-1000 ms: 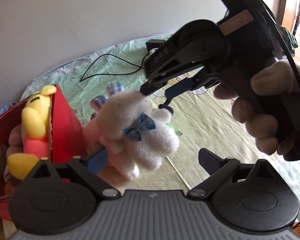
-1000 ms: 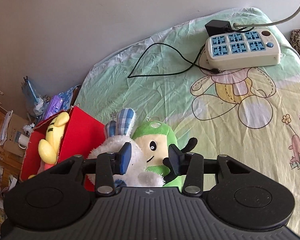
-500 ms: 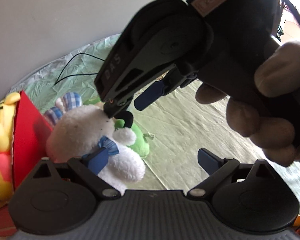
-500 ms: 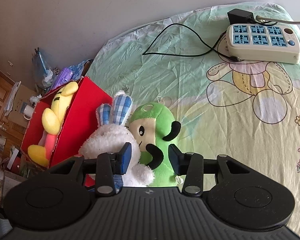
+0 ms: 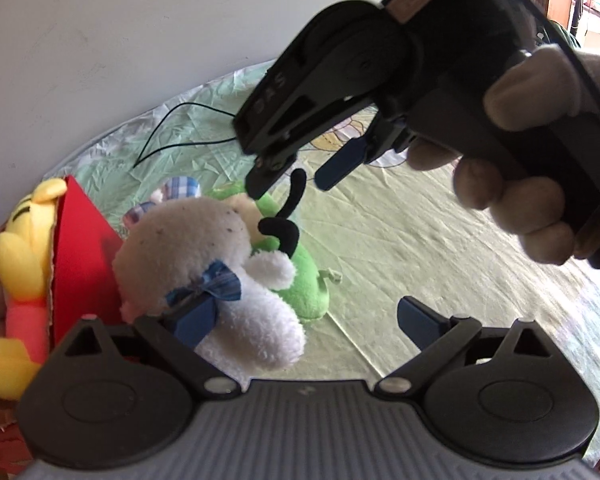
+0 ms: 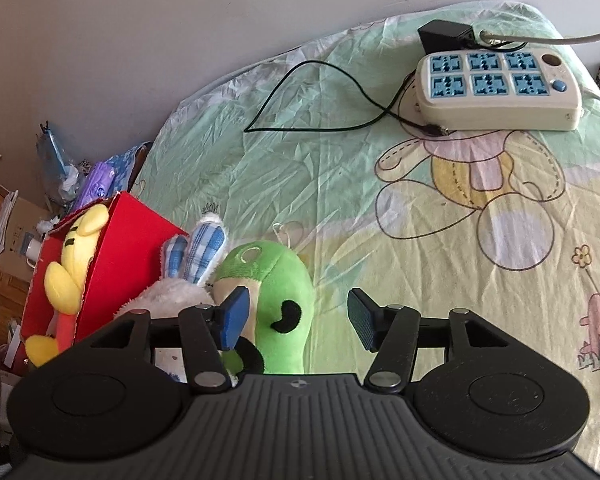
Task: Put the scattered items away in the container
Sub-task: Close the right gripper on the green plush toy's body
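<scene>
A white bunny plush with checked ears lies against the red box, which holds a yellow plush. A green plush lies beside the bunny on the bedsheet. My right gripper hangs over the green plush, its jaws opening. The plush sits between them, and the right pad stands clear of it. The left wrist view shows that gripper above the toys, held by a hand. My left gripper is wide open, and its left finger rests by the bunny's bow.
A cream power strip with blue sockets, a black adapter and a thin black cable lie at the far side of the sheet. Clutter and wooden furniture stand beyond the red box. A grey wall runs behind.
The right gripper's jaws have spread apart. The bunny and the green plush have come down beside the red box. The left gripper stays wide open.
</scene>
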`<state>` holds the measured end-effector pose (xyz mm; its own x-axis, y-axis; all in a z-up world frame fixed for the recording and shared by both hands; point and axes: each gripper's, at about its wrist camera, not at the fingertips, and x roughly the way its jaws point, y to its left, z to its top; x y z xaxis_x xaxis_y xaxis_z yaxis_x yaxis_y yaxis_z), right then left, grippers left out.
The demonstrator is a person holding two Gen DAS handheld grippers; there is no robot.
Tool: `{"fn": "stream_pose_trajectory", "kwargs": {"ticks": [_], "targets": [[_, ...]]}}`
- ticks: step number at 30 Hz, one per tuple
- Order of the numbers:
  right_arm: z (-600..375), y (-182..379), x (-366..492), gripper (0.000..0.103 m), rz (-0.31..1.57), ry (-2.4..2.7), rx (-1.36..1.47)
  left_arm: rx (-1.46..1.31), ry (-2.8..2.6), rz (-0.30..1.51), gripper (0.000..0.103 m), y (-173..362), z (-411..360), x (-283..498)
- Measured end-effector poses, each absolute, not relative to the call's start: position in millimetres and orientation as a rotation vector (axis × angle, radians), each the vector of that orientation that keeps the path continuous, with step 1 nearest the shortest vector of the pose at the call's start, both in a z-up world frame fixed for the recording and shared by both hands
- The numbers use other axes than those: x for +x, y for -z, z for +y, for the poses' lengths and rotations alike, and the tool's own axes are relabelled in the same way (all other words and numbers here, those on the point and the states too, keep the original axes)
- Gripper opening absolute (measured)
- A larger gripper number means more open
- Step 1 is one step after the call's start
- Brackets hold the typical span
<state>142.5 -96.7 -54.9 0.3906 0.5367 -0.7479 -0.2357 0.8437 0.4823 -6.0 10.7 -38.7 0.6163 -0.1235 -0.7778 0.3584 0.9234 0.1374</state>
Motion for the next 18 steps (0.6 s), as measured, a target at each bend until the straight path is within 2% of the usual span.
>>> {"fn": "stream_pose_trajectory", "kwargs": {"ticks": [3,5,10,13,14,18], "targets": [[-83,62,146,0.062,1.090,-0.500,0.282,0.307,0.280,0.871,0.098,41,10,-6],[-76,67,149,0.071,1.105,-0.513,0.273,0.306,0.280,0.872,0.098,40,11,-8],[-63,81,157,0.077,1.129,-0.542,0.302,0.303,0.266,0.879,0.099,38,14,-10],[-67,92,162,0.073,1.161,-0.567,0.391,0.301,0.276,0.889,0.098,35,13,-13],[-70,94,162,0.061,1.168,-0.585,0.430,0.300,0.286,0.893,0.098,33,11,-15],[-81,91,153,0.057,1.148,-0.589,0.437,0.299,0.383,0.871,0.098,21,-1,-29]]}}
